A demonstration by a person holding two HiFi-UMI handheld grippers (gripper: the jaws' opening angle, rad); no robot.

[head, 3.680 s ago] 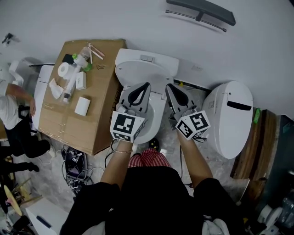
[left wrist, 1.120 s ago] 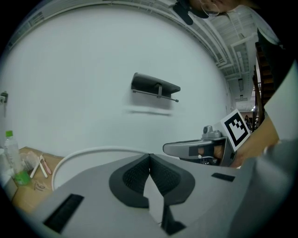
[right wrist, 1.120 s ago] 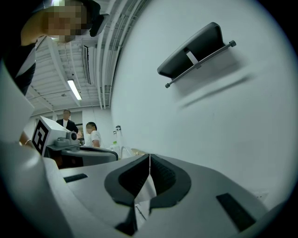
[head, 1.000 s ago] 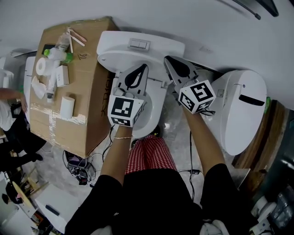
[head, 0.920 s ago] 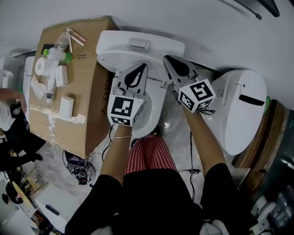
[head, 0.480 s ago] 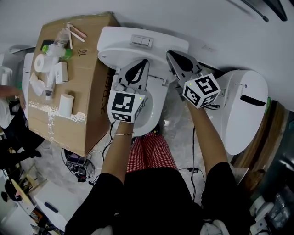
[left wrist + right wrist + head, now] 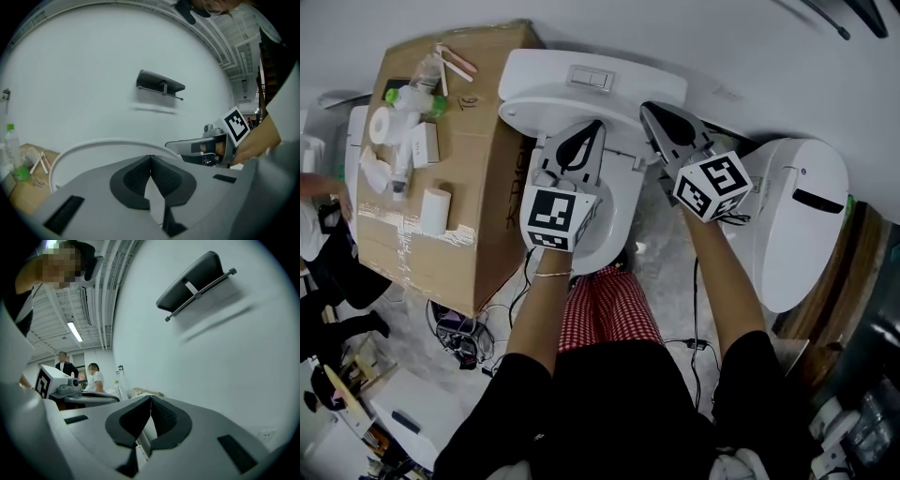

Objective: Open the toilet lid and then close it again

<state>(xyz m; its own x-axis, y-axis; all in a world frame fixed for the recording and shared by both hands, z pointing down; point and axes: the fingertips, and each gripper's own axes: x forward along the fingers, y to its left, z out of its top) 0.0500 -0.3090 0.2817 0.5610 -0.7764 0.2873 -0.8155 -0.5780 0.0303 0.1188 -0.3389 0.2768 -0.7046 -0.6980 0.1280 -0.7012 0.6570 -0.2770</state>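
Note:
The white toilet stands against the wall, its tank at the top of the head view. Its lid stands raised, leaning toward the tank. My left gripper is shut with nothing in it, tips over the bowl at the lid's lower edge. In the left gripper view the lid's curved rim rises just behind the closed tips; whether they touch it I cannot tell. My right gripper is shut and empty, to the right of the lid beside the tank, pointing at the wall.
A cardboard box left of the toilet carries a paper roll, a bottle and small cartons. A second white toilet stands on the right. A dark rail hangs on the wall. Cables lie on the floor; a person stands at the far left.
Both grippers have crept a little closer to the tank and wall, and the view has shifted with them. The lid stays raised and both grippers stay shut.

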